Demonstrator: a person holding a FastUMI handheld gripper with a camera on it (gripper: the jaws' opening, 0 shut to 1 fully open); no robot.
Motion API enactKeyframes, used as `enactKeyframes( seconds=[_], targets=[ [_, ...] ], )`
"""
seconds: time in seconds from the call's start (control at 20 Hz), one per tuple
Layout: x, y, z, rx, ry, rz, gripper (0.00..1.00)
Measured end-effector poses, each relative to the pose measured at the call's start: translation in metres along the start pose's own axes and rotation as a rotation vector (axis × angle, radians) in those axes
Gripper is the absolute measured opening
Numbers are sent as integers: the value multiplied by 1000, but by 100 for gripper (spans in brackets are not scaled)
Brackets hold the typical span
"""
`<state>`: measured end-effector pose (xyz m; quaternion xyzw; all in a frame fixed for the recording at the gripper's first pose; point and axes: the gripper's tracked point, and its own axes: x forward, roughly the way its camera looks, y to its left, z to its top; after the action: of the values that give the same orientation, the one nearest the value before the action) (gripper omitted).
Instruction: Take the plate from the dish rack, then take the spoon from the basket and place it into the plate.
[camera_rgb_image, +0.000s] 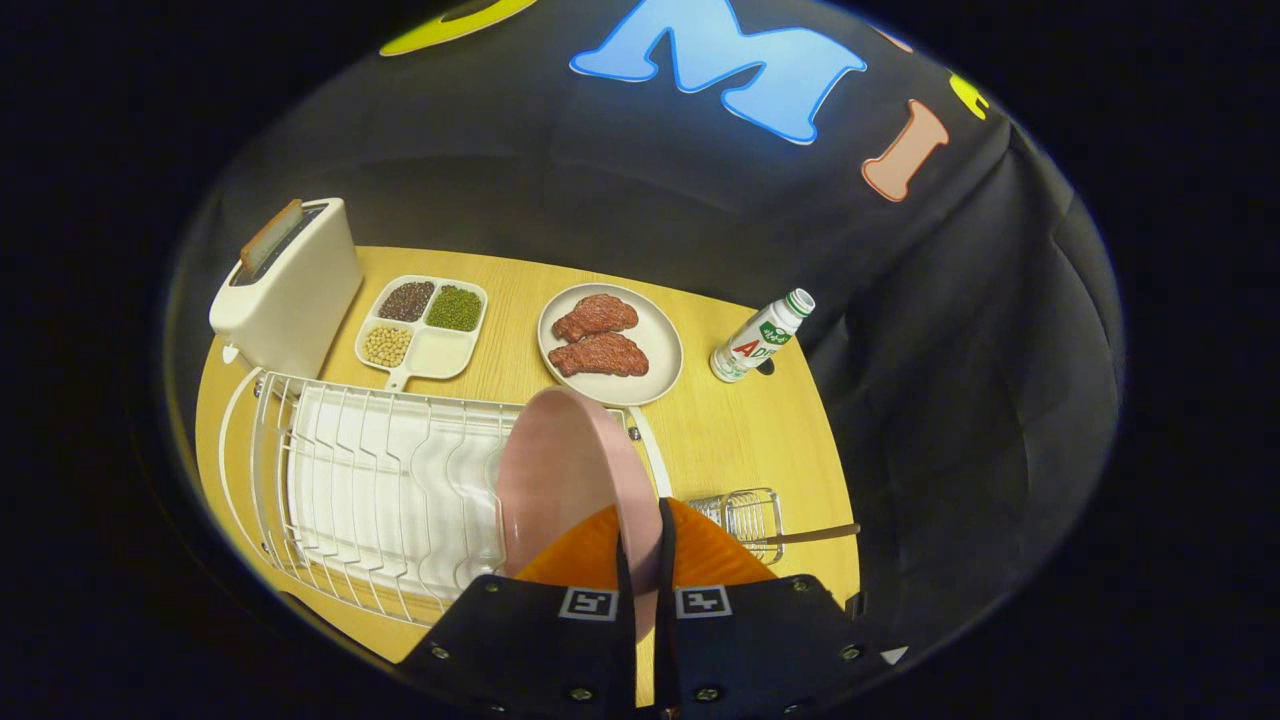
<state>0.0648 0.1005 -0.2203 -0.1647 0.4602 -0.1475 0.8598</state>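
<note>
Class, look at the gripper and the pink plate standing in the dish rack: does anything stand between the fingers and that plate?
Nothing visible does. The gripper has its fingers on either side of the pink plate's rim, which stands upright at the right end of the dish rack.

We cannot see the lower rim of the pink plate (575, 470), which is covered by the hand-held gripper (641, 560), its fingers closed tight on the plate edge. The plate hides the right end of the dish rack (370, 480). Of the spoon (815, 536) we see just a handle poking from the wire basket (745, 515); its bowl is hidden.
</note>
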Motion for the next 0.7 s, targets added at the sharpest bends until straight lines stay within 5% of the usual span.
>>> enactKeyframes(
  seconds=[0.2, 0.7],
  targets=[
    [-20, -15, 22, -19, -79, -60, 7],
    [-87, -65, 12, 57, -198, 197, 7]
  ],
)
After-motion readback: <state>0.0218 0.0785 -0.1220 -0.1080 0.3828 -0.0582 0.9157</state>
